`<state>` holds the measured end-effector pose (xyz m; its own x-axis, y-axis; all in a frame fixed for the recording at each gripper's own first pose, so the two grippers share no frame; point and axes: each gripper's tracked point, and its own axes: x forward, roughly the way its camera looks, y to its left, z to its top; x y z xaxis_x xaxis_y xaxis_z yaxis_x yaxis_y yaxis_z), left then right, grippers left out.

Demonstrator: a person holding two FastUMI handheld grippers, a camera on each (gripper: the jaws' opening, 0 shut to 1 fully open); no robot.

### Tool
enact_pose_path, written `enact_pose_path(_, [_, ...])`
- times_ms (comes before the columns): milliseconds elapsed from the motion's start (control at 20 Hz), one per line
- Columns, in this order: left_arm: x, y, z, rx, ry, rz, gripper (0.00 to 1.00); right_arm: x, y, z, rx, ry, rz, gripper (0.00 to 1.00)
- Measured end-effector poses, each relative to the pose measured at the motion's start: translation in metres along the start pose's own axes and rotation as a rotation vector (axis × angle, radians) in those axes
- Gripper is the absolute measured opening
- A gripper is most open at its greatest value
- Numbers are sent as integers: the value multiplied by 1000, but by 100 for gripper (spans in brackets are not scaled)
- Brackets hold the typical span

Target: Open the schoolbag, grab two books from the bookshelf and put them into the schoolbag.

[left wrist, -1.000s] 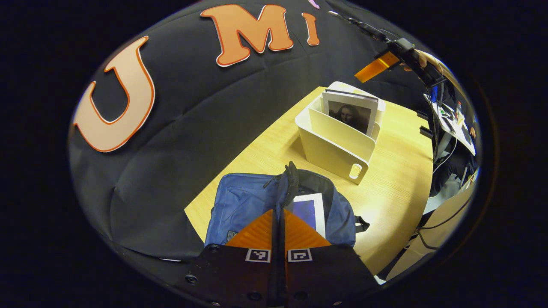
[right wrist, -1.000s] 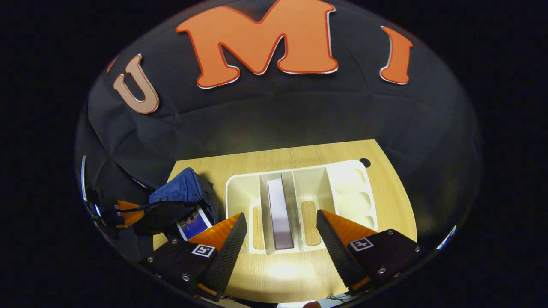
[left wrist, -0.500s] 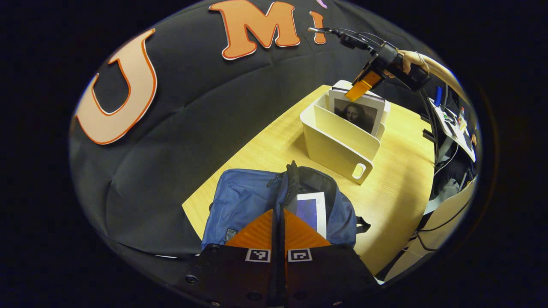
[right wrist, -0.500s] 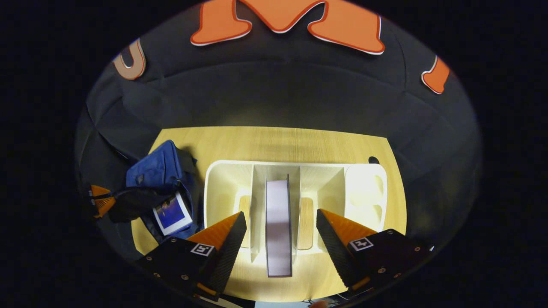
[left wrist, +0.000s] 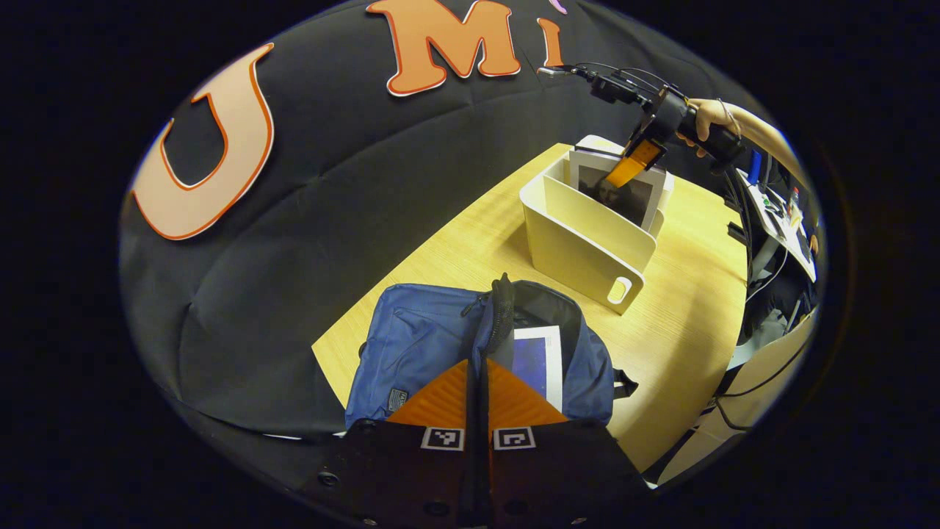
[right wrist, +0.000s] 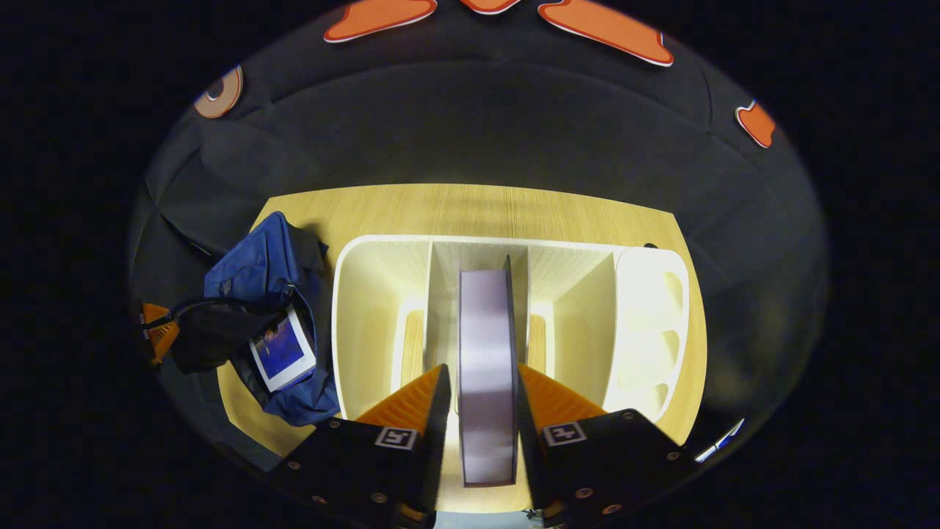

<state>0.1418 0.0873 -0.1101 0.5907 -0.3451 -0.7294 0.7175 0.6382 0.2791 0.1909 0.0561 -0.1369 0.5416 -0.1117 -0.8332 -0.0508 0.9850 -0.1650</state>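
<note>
A blue schoolbag (left wrist: 411, 345) lies open on the wooden table (left wrist: 683, 294), with a blue-covered book (left wrist: 540, 360) showing inside it. My left gripper (left wrist: 477, 361) is shut on the bag's black zipper edge and holds the opening up. The same bag (right wrist: 257, 264), book (right wrist: 283, 353) and left gripper (right wrist: 158, 334) appear at the left of the right gripper view. A white bookshelf (right wrist: 367, 308) holds one upright book (right wrist: 485, 345) in its middle slot. My right gripper (right wrist: 483, 367) comes down from above, its fingers closed against the book's two sides. In the left gripper view the right gripper (left wrist: 631, 162) overlaps that book (left wrist: 631, 206) in the shelf (left wrist: 580, 242).
A hand (left wrist: 705, 117) holds the right gripper above the shelf. Past the table's right edge stands a cluttered desk with cables (left wrist: 778, 213). The shelf's right end has small rounded compartments (right wrist: 650, 316). Black cloth wall rises behind the table.
The right gripper has come down over the shelf and its fingers have closed from wide apart onto the upright book. The left gripper has stayed on the bag's edge.
</note>
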Motion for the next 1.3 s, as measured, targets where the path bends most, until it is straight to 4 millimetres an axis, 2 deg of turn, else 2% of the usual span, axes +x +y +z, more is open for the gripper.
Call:
enact_pose_path(50, [0,-1,-1,-2,2,-3,0,0,1,0,1,2,2,47])
enact_pose_path(150, [2,-2,-2,-6,6,-9,0,-2,1,1,8,4,0,36])
enact_pose_path(200, [2,-2,-2,-7,7,-10,0,-1,0,0,10,5,-1,27])
enact_pose_path(250, [1,-3,-2,-5,8,-13,0,-5,-1,2,16,-3,-6,27])
enact_pose_path(300, [1,-2,-2,-3,7,-14,0,-9,-1,5,17,-15,-6,34])
enact_pose_path(600, [1,-5,-1,7,5,-25,0,-46,0,23,88,-91,28,33])
enact_pose_path(650, [1,-5,-1,9,3,-29,0,-56,-2,26,92,-103,25,33])
enact_pose_path(700, [0,-6,-1,12,2,-33,0,-67,-2,28,98,-116,22,24])
enact_pose_path(750, [0,-5,-1,15,0,-35,0,-77,-3,32,98,-134,19,33])
enact_pose_path(950, [2,1,-1,28,-15,-34,1,-133,-1,44,85,-228,23,32])
enact_pose_path(1150, [5,5,-4,21,-23,-48,0,-194,13,53,91,-324,69,31])
enact_pose_path(1200, [5,5,-4,18,-28,-52,1,-207,20,52,96,-343,92,39])
enact_pose_path(1250, [5,7,-5,16,-30,-54,1,-219,27,52,104,-356,116,30])
enact_pose_path(1300, [5,9,-7,13,-32,-54,0,-228,35,50,117,-370,146,29])
